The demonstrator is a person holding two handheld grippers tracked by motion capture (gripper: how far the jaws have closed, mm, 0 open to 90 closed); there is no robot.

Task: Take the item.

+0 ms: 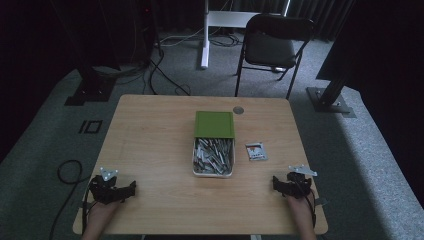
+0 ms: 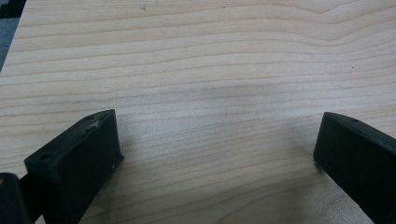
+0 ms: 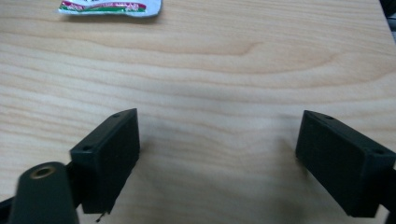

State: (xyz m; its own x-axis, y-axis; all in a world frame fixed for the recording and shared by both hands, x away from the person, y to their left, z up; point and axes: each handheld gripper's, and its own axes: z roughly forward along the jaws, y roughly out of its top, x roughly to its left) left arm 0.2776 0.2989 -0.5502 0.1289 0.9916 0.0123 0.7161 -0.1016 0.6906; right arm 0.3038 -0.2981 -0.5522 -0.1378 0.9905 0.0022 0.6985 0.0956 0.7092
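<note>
A white box full of small grey packets stands mid-table, its green lid lying at its far end. One small white packet with red and green print lies just right of the box; its edge shows at the top of the right gripper view. My left gripper rests near the table's front left corner, jaws wide apart over bare wood. My right gripper rests near the front right corner, open, with nothing between its fingers.
The wooden table has a round grey cable port near its far edge. Behind the table stand a black folding chair and a white post. Cables lie on the grey carpet at left.
</note>
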